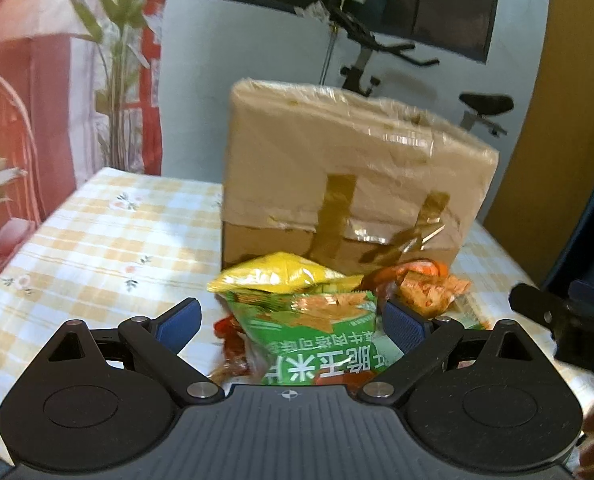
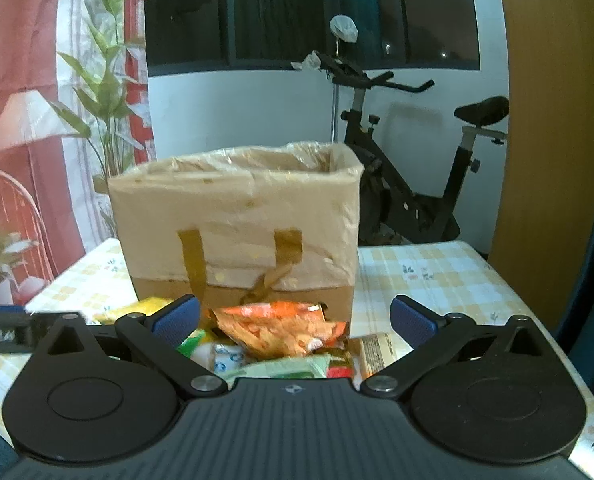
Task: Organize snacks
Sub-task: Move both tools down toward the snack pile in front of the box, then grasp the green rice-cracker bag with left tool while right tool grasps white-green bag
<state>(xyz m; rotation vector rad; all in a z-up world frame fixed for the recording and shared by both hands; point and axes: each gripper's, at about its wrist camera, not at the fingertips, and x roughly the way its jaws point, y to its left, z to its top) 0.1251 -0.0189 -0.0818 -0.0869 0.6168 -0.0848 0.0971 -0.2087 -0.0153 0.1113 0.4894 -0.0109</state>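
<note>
A pile of snack bags lies on the checkered tablecloth [image 1: 97, 232] in front of a tall cardboard box [image 1: 337, 168] lined with plastic film. My left gripper [image 1: 291, 312] is open, its blue pads either side of a green snack bag [image 1: 309, 340]; the right pad is close to the bag's edge. A yellow bag [image 1: 281, 276] and an orange bag [image 1: 425, 284] lie just beyond. In the right wrist view, my right gripper [image 2: 294, 312] is open over the orange bag [image 2: 281, 328], before the open-topped box [image 2: 237, 220]. The yellow bag [image 2: 145, 308] shows at left.
An exercise bike [image 2: 409, 184] stands behind the table by the white wall. A leafy plant [image 2: 105, 92] and red curtain are at the left. A wooden panel [image 2: 549, 120] rises at the right. The right gripper's body [image 1: 557, 316] shows at the left view's right edge.
</note>
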